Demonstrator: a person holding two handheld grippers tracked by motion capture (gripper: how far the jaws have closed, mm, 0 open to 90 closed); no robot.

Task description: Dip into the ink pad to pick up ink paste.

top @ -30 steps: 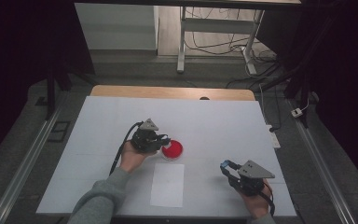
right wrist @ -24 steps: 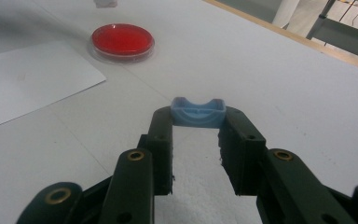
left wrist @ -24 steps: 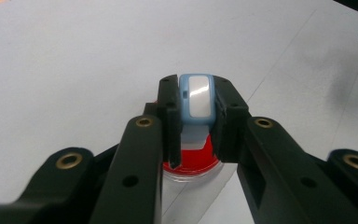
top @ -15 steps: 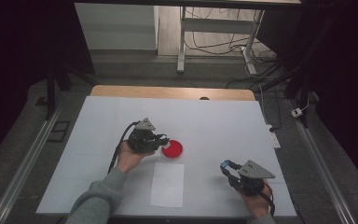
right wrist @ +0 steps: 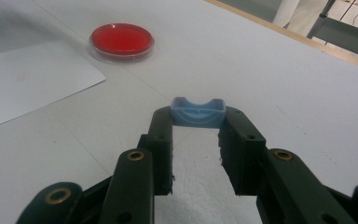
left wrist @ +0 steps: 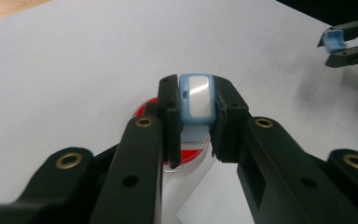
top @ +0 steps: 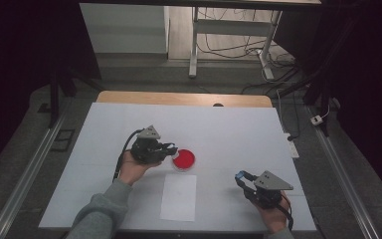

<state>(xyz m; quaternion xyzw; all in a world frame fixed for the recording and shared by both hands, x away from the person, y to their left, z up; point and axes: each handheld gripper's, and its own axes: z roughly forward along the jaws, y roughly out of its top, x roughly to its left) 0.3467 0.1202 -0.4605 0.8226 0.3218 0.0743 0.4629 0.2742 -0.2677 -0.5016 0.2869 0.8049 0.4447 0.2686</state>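
Left gripper [left wrist: 197,121] is clamped on a blue stamp-like block [left wrist: 196,100] over the red petri dish [top: 184,160]; right gripper [right wrist: 198,126] pinches a blue cap [right wrist: 198,113] near the paper sheet [top: 179,197].

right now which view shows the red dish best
The right gripper view: the red dish lies whole and unblocked. The high view shows it small; in the left gripper view it is mostly hidden behind the jaws.

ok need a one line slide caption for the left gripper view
Left gripper clamps a small blue block above a red dish on the white table.
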